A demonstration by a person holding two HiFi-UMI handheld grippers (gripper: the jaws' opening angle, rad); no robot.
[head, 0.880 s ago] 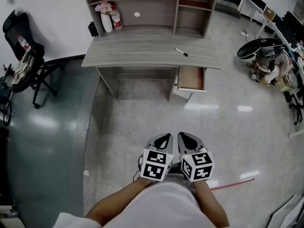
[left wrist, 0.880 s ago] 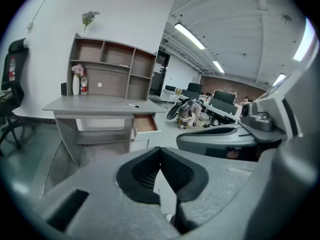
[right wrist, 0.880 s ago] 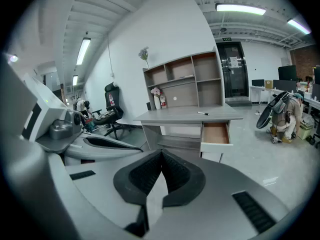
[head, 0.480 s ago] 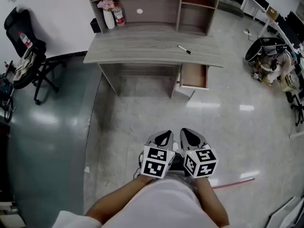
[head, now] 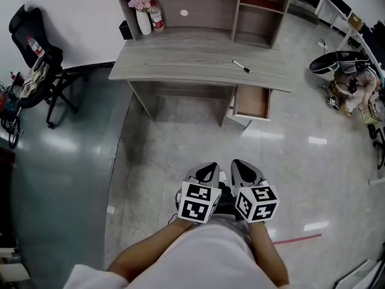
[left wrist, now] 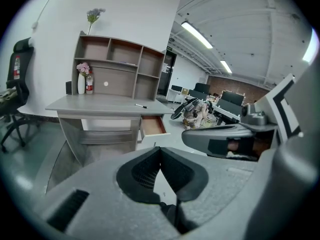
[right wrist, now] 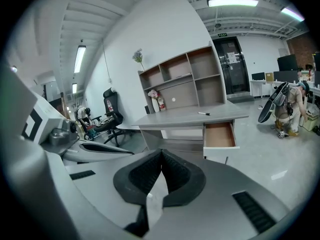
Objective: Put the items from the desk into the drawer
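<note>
Looking down from the head view, I hold my left gripper [head: 207, 172] and my right gripper [head: 243, 171] side by side, close to my body and low over the pale floor, well apart from the desk [head: 180, 62] at the far side. On the desk's right part lies a black marker [head: 241, 66] — the only loose thing on the bare top. Below that end, the drawer [head: 252, 103] stands pulled out, its wooden bottom showing. A shelf unit [head: 207, 8] rises at the desk's far edge, with a white vase [head: 143, 21] of pink flowers and a red bottle [head: 157, 18] just beside it on the left. An office chair [head: 35, 56] stands far left.

From the left gripper view, my left gripper [left wrist: 160, 149] has its dark pads pressed tip to tip with nothing between them. Beyond them I see the desk [left wrist: 95, 104], the marker [left wrist: 140, 106] near its right edge and the open drawer [left wrist: 152, 125] under it. My right gripper [left wrist: 225, 138] shows at the right.

From the right gripper view, my right gripper [right wrist: 161, 154] is likewise closed on nothing — tips touching. Far ahead sit the desk [right wrist: 185, 119], the marker [right wrist: 203, 114] on top and the open drawer [right wrist: 219, 135] below it. My left gripper [right wrist: 97, 149] shows at the left, the chair [right wrist: 113, 118] beyond it.
</note>
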